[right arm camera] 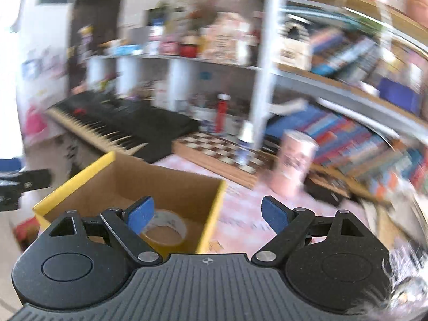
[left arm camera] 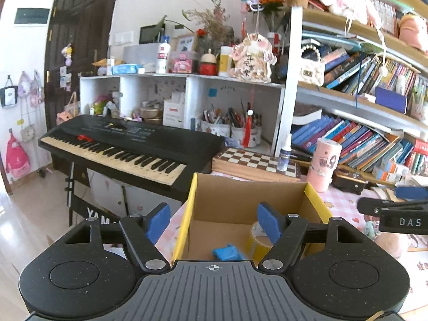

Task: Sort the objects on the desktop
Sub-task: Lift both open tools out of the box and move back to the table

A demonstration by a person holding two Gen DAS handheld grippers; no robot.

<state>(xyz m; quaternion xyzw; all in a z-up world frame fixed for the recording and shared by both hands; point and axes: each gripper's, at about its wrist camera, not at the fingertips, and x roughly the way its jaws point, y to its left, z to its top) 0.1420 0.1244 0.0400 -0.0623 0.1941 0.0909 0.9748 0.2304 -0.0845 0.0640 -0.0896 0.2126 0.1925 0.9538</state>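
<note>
Left wrist view, left to right: keyboard [left arm camera: 120,147] on its stand runs along the far left, its near corner close to the box's back left corner. Open floor lies left of and below it.

Left tool [left arm camera: 214,220] is released, nothing between the blue pads [left arm camera: 157,220]. It hangs over the near end of the cardboard box [left arm camera: 240,200]; the left pad sits outside the yellow left wall, the right pad over the inside.

In the box: a blue object [left arm camera: 227,251] on the floor near the front, and a tape roll [left arm camera: 258,240] just right of it, partly hidden by the right pad. Whether they touch I cannot tell.

Behind the box: chessboard [left arm camera: 254,160] flat on the tabletop [left arm camera: 345,211], a small spray bottle [left arm camera: 285,152] standing on it, and a pink cylinder [left arm camera: 323,163] upright just right of the board. Bookshelves close off the right side. The other tool's black arm enters from the right edge, above the tabletop.

Right wrist view is blurred. Right tool [right arm camera: 207,214] is also released and empty. Its left pad is over the box [right arm camera: 128,184], above the tape roll [right arm camera: 163,227]; its right pad is over bare pink tabletop [right arm camera: 240,214]. The box's yellow right wall runs between the pads. Clear tabletop stretches from that wall to the pink cylinder [right arm camera: 294,165].
</note>
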